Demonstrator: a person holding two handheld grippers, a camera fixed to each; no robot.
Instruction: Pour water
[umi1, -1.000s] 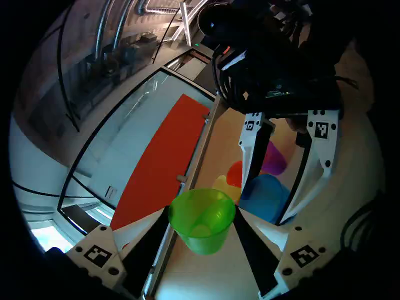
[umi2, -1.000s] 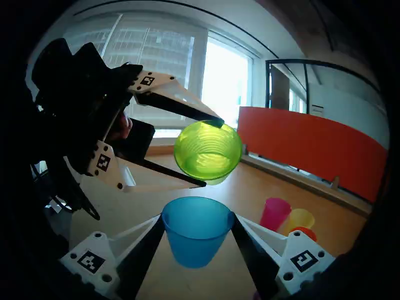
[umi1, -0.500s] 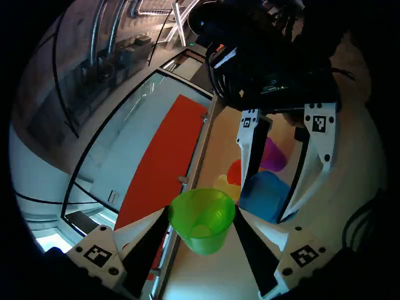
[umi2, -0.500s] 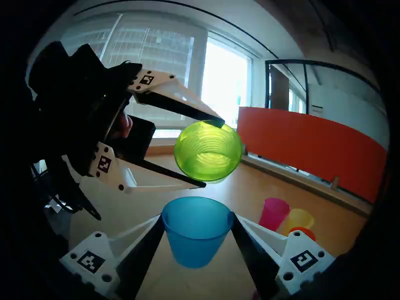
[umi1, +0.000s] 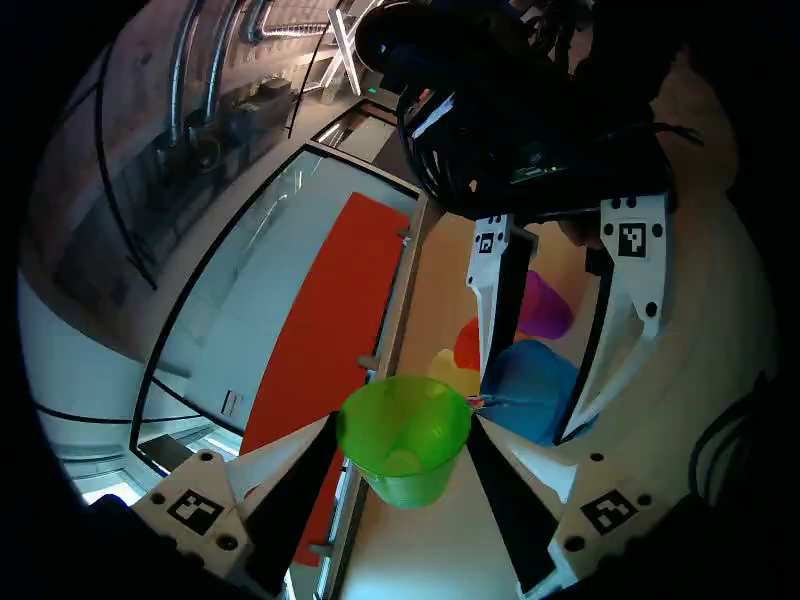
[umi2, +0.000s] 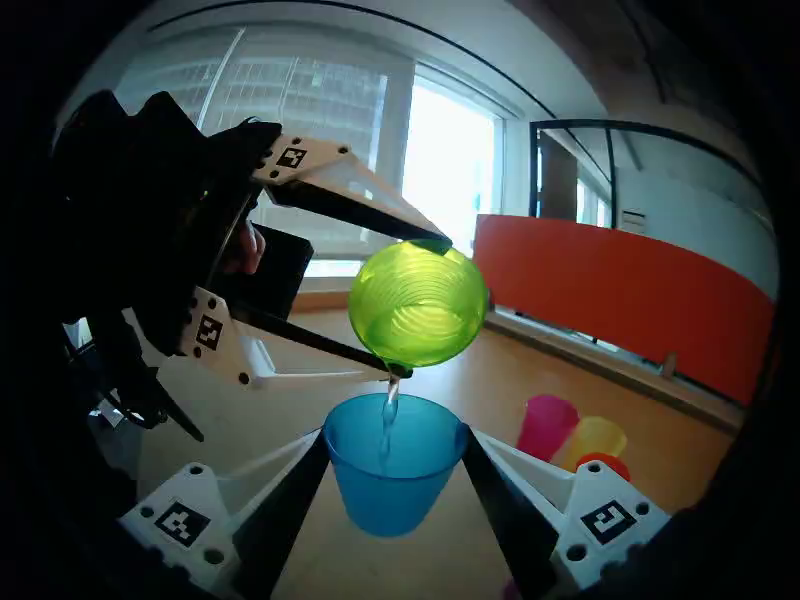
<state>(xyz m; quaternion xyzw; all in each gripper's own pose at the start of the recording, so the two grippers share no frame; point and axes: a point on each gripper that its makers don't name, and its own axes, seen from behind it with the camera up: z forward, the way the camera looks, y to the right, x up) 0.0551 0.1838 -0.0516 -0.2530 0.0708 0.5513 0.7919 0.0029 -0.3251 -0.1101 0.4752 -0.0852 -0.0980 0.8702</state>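
Left gripper view: left gripper clamps the green cup, tipped so its lip overhangs the blue cup just beyond.

Right gripper view: right gripper grips the blue cup upright, directly below the green cup, to catch the thin water stream.

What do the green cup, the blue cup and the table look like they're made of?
Green cup: likely translucent plastic; window light glows through it, showing moulded rings.
Blue cup: likely the same plastic, translucent, with a smooth, slightly glossy wall.
Table: wood or wood-look laminate, warm tan with a soft sheen; I cannot tell which.
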